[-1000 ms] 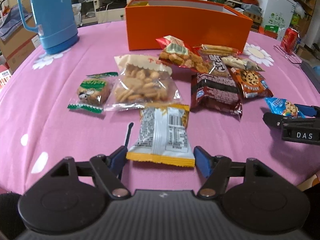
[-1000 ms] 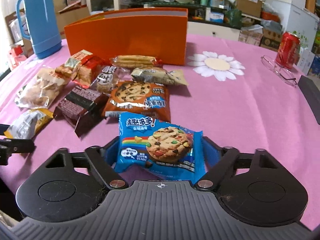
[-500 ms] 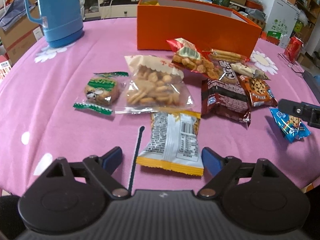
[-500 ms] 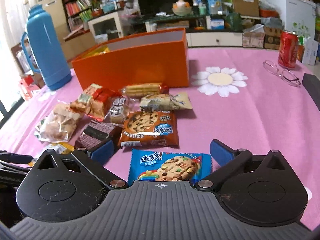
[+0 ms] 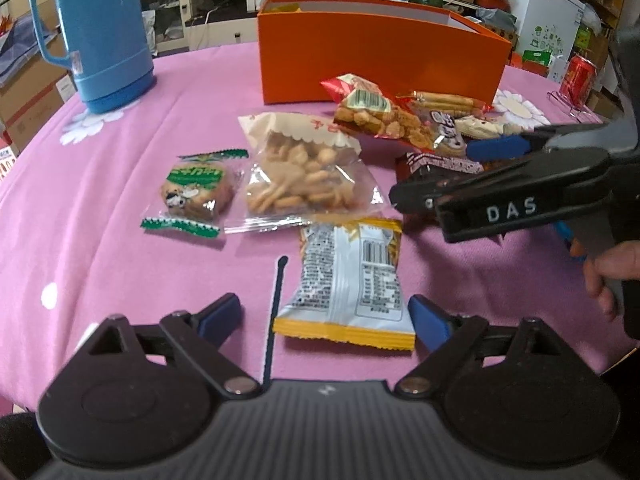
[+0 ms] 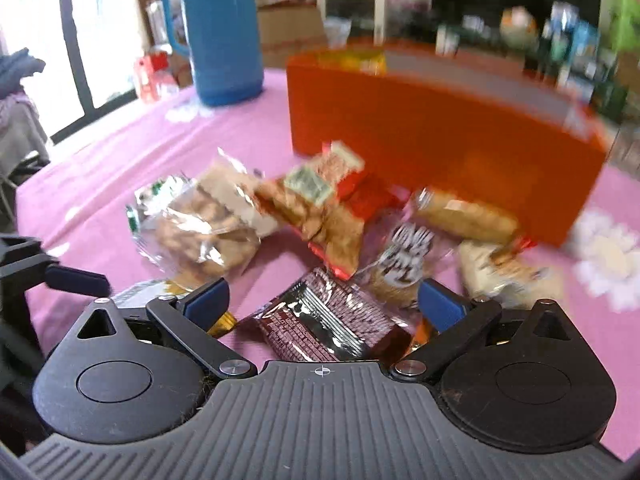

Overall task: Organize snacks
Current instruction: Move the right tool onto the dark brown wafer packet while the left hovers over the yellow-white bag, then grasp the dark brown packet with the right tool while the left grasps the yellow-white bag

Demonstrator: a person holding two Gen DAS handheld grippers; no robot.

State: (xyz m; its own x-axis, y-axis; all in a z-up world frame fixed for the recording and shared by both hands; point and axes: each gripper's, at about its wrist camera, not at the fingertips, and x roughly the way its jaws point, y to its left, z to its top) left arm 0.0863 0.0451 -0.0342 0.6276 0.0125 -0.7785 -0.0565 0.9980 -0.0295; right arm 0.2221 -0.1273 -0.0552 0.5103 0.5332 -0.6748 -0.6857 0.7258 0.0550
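Observation:
A yellow-and-white snack packet lies on the pink cloth between the fingers of my left gripper. Its jaws are opening and the pads stand clear of the packet. My right gripper hangs over a dark brown packet, which lies between its wide jaws; they are closing slightly and do not touch it. From the left wrist, the right gripper reaches in from the right over the snack pile. The orange box stands behind the pile.
A clear bag of crackers, a green-wrapped cake and a red packet lie mid-table. A blue thermos stands far left, a red can far right. A thin black stick lies by the left finger. A person's hand grips the right handle.
My right gripper let go of the blue cookie packet, opened and swung left over the brown packet. My left gripper's jaws spread wider around the yellow-and-white packet.

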